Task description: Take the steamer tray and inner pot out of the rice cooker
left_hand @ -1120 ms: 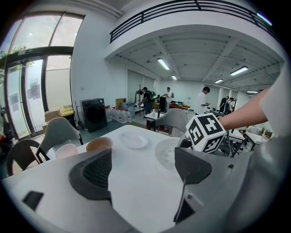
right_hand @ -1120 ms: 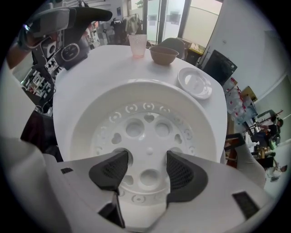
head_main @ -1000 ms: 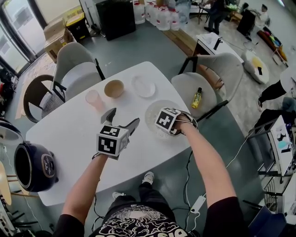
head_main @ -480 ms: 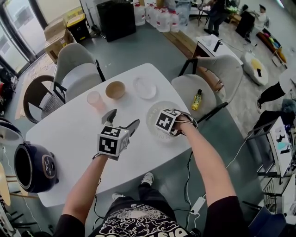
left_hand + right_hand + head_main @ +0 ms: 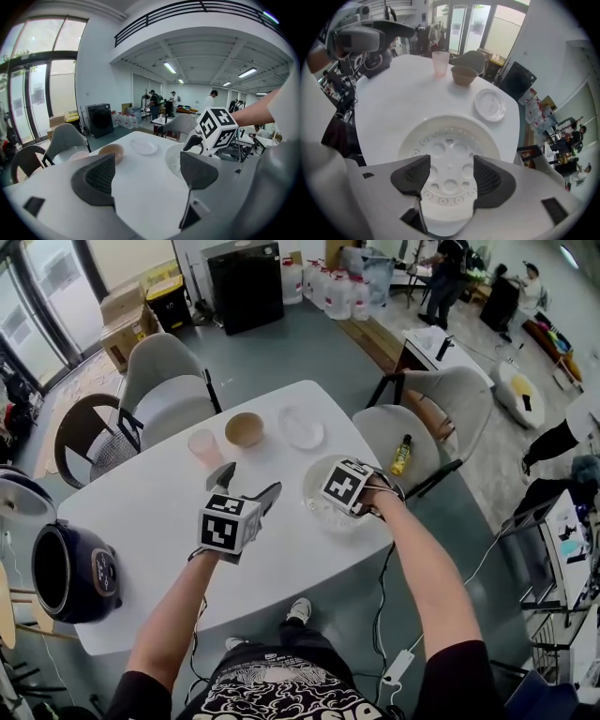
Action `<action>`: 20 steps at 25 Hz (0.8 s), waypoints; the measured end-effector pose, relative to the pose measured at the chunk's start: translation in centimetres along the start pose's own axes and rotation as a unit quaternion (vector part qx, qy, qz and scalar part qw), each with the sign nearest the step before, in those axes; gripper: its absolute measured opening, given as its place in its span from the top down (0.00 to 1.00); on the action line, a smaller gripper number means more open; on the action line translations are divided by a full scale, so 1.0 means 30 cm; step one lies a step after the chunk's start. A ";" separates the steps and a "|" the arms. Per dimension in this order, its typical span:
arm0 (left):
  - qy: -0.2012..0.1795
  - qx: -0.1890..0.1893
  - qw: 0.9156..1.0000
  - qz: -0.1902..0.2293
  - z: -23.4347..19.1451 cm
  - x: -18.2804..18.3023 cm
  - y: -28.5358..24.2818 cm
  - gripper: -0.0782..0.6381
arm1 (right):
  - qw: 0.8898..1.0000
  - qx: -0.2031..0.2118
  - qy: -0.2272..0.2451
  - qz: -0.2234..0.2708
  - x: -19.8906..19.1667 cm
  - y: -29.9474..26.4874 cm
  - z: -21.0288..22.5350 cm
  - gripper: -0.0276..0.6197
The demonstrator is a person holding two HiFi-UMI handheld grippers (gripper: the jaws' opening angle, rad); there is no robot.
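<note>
Your right hand-held gripper (image 5: 450, 172) points steeply down with its jaws apart, gripping nothing. The steamer tray (image 5: 449, 140) lies flat on the table (image 5: 155, 512) directly beneath it, and the tray's perforated floor shows between the pads. The table's rounded edge runs close by on that gripper's right, so the tray sits near the rim there. Ahead of this gripper stand a small white plate (image 5: 490, 105), a tan bowl (image 5: 464, 75) and a pink cup (image 5: 440, 62), each apart from the tray.

Your left hand-held gripper (image 5: 147, 174) is likewise open and empty. It hangs over bare tabletop just left of the right one, with open surface below and ahead of it. The rice cooker (image 5: 73, 570) stands well off to its left at the table's end, lid raised. Whether the inner pot is inside, you cannot tell. A grey chair (image 5: 164, 381) stands beyond the table's far edge.
</note>
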State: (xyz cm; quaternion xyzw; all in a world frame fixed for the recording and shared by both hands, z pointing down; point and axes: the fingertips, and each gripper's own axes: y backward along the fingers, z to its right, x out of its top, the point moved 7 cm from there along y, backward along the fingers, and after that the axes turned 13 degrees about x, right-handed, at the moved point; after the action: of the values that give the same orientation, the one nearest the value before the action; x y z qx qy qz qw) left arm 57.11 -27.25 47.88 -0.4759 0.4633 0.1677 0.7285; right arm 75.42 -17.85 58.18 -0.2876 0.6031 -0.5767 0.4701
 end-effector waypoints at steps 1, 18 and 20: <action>0.004 0.005 1.000 0.000 -0.018 0.002 0.020 0.30 | 1.000 0.000 0.001 0.016 0.025 0.026 -0.014 0.49; 0.076 0.157 0.981 0.080 -0.546 0.002 0.447 0.30 | 0.967 -0.022 0.085 0.241 0.593 0.384 -0.314 0.46; 0.087 0.178 0.976 0.089 -0.613 -0.014 0.518 0.30 | 0.959 -0.013 0.092 0.269 0.677 0.414 -0.380 0.46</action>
State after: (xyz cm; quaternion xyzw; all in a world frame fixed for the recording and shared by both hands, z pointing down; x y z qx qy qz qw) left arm 36.76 -35.15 37.71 -0.3086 0.5877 0.1044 0.7406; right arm 59.63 -28.94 40.20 -0.0661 0.7063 -0.4449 0.5466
